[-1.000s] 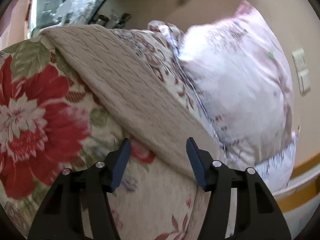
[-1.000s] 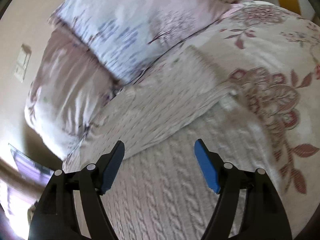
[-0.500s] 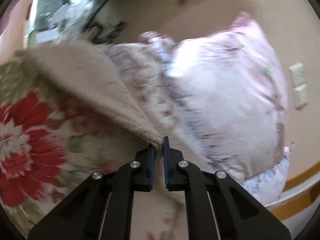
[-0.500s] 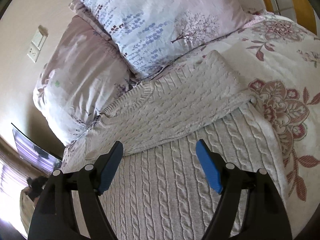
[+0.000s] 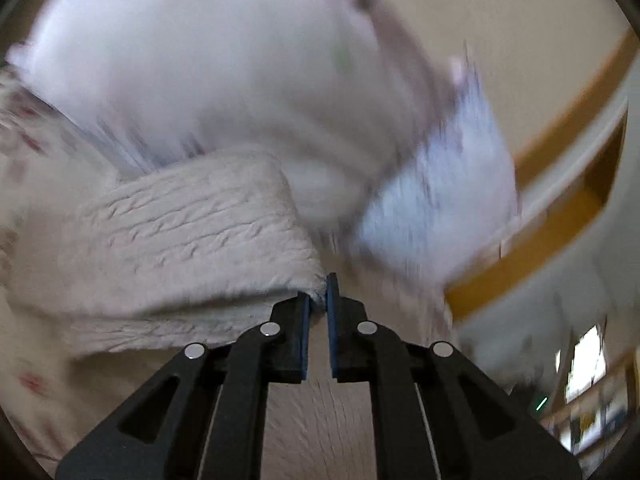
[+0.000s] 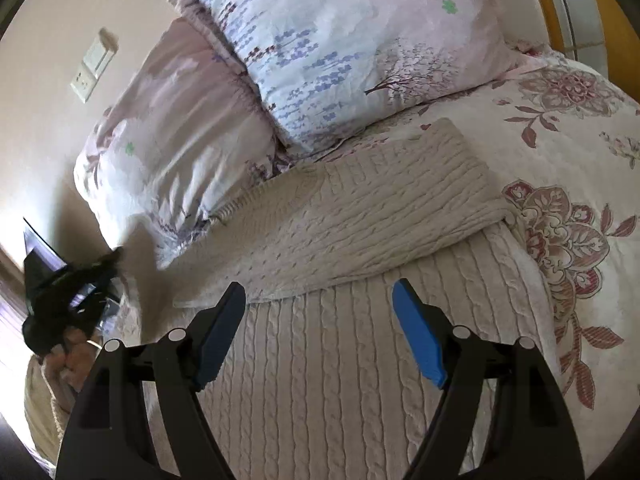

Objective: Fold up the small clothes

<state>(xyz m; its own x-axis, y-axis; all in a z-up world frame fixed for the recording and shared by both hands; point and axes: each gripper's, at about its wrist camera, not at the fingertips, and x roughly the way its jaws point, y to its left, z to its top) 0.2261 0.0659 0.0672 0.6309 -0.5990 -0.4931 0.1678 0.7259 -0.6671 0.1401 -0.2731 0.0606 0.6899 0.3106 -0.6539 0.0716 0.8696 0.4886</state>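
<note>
A cream cable-knit sweater point(image 6: 360, 320) lies spread on the bed, one sleeve point(image 6: 380, 208) folded across its chest. My right gripper point(image 6: 320, 320) is open and empty just above the sweater's body. My left gripper point(image 5: 318, 300) is shut on an edge of the sweater point(image 5: 192, 240) and holds it lifted; that view is blurred. The left gripper point(image 6: 72, 292) also shows as a dark blurred shape at the left edge of the right wrist view.
Two floral pillows point(image 6: 360, 52) point(image 6: 172, 152) lean against the beige wall behind the sweater. A floral bedspread point(image 6: 560, 160) lies under it. A wall switch plate point(image 6: 94, 64) is at upper left. A wooden bed frame point(image 5: 540, 240) runs at the right.
My left gripper shut on the sweater's edge, then lifted and swung it over towards the pillows. My right gripper stayed open and drew back slightly above the sweater.
</note>
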